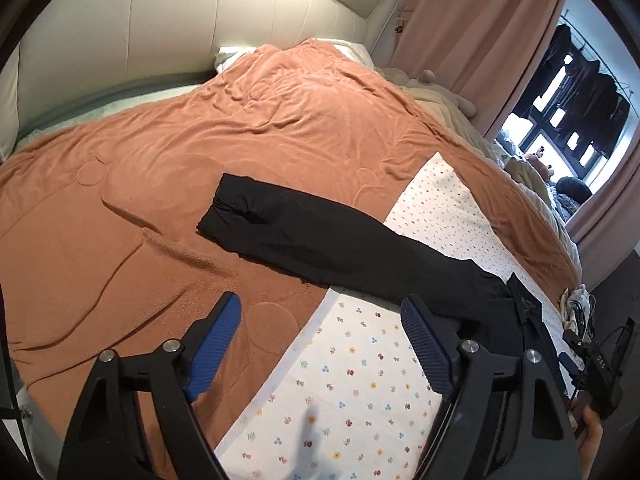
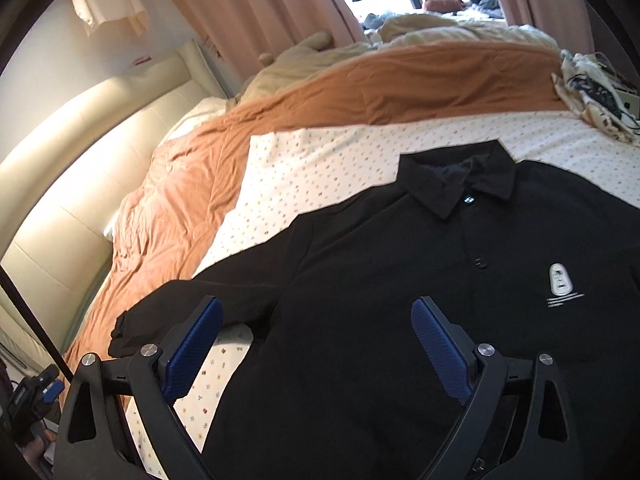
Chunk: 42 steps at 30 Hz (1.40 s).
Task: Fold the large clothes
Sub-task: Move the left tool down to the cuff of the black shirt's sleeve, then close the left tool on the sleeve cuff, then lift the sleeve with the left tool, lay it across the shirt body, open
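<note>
A black collared jacket (image 2: pixel 400 280) with a white chest logo (image 2: pixel 560 280) lies flat, front up, on a white floral sheet (image 2: pixel 320 160) on the bed. Its sleeve (image 1: pixel 304 232) stretches out over the orange blanket (image 1: pixel 200 140), cuff at the far end. My left gripper (image 1: pixel 320 308) is open and empty, above the sheet just short of the sleeve. My right gripper (image 2: pixel 316 312) is open and empty, above the jacket's body near the sleeve's armpit.
A cream padded headboard (image 1: pixel 160 32) runs behind the bed. Pink curtains (image 1: pixel 480 20) and a window with hanging dark clothes (image 1: pixel 580 88) are beyond. A beige duvet (image 2: pixel 440 32) and a crumpled patterned cloth with cables (image 2: pixel 592 96) lie at the bed's far side.
</note>
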Available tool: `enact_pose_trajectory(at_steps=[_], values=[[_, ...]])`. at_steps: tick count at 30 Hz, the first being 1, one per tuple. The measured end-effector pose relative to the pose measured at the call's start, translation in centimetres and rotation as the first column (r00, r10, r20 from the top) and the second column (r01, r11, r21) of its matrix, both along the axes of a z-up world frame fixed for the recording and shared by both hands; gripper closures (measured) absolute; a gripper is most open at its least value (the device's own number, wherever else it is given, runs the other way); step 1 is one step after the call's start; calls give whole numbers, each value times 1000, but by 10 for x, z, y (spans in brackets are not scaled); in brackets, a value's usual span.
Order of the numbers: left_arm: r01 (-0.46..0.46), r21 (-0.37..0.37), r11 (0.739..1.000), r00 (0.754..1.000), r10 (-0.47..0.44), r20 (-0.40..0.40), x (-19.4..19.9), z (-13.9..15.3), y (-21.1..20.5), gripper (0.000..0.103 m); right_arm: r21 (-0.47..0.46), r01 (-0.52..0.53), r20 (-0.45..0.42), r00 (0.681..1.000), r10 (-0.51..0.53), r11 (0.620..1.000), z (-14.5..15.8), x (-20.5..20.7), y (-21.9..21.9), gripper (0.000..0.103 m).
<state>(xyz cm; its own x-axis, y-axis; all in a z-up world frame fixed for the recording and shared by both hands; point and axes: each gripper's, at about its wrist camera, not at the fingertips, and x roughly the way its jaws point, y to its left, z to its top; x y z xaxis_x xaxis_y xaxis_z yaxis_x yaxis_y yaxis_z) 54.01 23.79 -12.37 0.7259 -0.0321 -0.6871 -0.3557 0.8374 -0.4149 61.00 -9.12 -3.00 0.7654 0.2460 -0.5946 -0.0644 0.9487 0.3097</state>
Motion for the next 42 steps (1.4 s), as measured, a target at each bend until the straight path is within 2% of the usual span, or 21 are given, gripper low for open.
enact_pose_trajectory(at_steps=[2,3,5,9,11,14,17,20,22,23,24,26,27,30,33,36,40,42], values=[[-15,-19,1000,999,15,-35,17,-15,9,25,6,-16,-27,999,16,1000,-5,19,3,21],[-21,-18,1000,998,20,-52,25,-21,13,27,11,-19,-42,999,19,1000,-8,30,4,23],[-31,-27,999,997,29,-77,41,-33,21,28,23,-28,-63,998,29,999,-12,47,7,34],[-67,-39,997,991,62,-121,66,-53,40,28,29,-57,-93,994,59,998,-25,77,14,43],[-79,-28,996,986,74,-147,78,-62,47,28,39,-75,-113,990,79,996,-33,90,18,55],[-112,-14,994,976,107,-190,91,-77,59,28,13,-113,-131,985,113,994,-45,108,29,59],[-150,21,989,952,150,-266,102,-97,71,28,21,-129,-162,978,131,991,-59,123,34,60],[-162,42,986,954,167,-250,110,-102,78,28,52,-133,-198,970,140,990,-74,136,38,62],[-160,87,983,948,177,-264,118,-102,80,40,99,-153,-231,958,173,983,-84,145,40,62],[-163,121,979,940,191,-283,120,-102,81,59,120,-164,-246,951,189,979,-90,149,42,62],[-162,145,976,935,199,-294,122,-100,82,73,117,-167,-255,948,192,979,-95,152,42,62],[-137,135,981,942,171,-290,125,-93,82,88,121,-175,-251,947,201,977,-97,155,40,62],[-132,142,981,944,168,-283,125,-86,79,90,140,-178,-254,944,209,974,-96,156,37,62],[-110,160,981,968,142,-206,121,-55,71,93,231,-191,-238,940,246,954,-92,157,27,62],[-81,172,982,985,105,-135,117,-17,61,94,249,-179,-241,940,240,952,-87,149,18,62],[-58,198,978,994,75,-77,106,23,47,94,266,-174,-238,941,240,948,-77,140,7,62],[-14,208,978,1000,15,-4,106,79,23,94,272,-167,-190,956,224,948,-51,119,-12,62],[9,223,975,999,-16,30,105,107,5,94,296,-141,-185,962,202,945,-41,103,-27,53]])
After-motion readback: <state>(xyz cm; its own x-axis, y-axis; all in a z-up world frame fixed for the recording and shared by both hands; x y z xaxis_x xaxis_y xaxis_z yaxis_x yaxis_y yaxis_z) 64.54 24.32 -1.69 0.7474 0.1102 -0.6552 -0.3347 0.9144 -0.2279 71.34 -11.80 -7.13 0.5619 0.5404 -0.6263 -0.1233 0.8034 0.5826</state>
